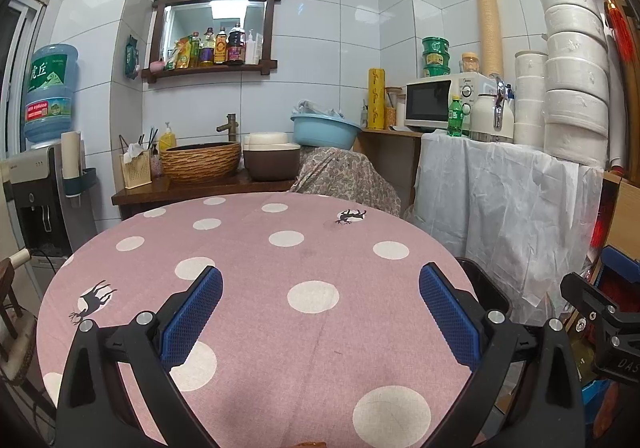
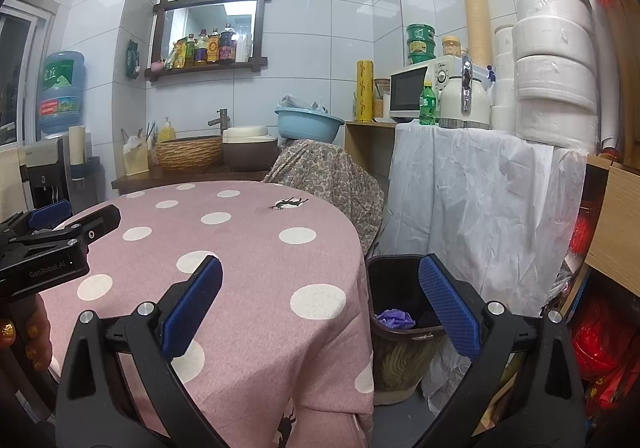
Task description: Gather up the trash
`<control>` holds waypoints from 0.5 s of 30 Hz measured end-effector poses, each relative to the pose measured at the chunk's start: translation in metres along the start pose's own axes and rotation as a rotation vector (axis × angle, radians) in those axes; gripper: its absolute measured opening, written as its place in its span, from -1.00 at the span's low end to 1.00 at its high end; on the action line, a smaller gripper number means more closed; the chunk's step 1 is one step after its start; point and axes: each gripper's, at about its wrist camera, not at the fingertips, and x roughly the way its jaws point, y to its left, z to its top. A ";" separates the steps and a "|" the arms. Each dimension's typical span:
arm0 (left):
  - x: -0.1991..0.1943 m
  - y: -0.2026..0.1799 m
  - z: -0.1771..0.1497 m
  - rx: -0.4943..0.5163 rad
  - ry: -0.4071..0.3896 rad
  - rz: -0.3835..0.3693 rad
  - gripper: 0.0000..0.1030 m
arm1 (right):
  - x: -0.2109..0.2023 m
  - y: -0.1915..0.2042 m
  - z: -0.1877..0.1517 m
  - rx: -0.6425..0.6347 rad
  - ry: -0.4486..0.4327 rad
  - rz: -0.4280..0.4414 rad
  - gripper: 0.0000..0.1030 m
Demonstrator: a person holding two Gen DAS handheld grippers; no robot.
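A round table with a pink polka-dot cloth [image 1: 256, 288] fills the left wrist view and shows in the right wrist view [image 2: 240, 248]. My left gripper [image 1: 320, 312] is open and empty above the table. My right gripper [image 2: 320, 304] is open and empty over the table's right edge. A dark trash bin [image 2: 400, 332] stands on the floor right of the table, with a purple crumpled item [image 2: 392, 318] inside. The bin's rim [image 1: 486, 284] shows behind my left gripper's right finger. The left gripper also shows at the left in the right wrist view [image 2: 60, 232].
A white-draped counter [image 2: 480, 188] with a microwave [image 1: 436, 100], a green bottle [image 1: 454, 116] and stacked rolls stands to the right. A wooden sink counter [image 1: 200, 188] with a basket basin sits behind the table. A water dispenser [image 1: 40, 184] is at the left.
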 end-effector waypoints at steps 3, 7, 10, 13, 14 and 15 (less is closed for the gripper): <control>0.000 -0.001 0.000 0.000 0.001 0.001 0.90 | 0.000 0.000 0.000 0.001 0.000 0.001 0.89; 0.000 0.000 -0.001 0.000 0.003 0.000 0.90 | 0.000 0.000 0.000 0.000 0.000 0.002 0.89; 0.000 0.000 -0.001 0.001 0.005 -0.001 0.90 | 0.000 0.001 0.000 0.000 0.001 -0.001 0.89; 0.001 -0.001 -0.002 0.002 0.006 -0.001 0.90 | 0.000 0.001 -0.001 0.000 0.004 -0.002 0.89; 0.001 -0.001 -0.002 0.003 0.007 0.001 0.90 | 0.000 0.001 -0.001 0.000 0.004 -0.002 0.89; 0.001 -0.001 -0.002 0.003 0.007 -0.001 0.90 | 0.000 0.001 -0.002 0.001 0.005 -0.001 0.89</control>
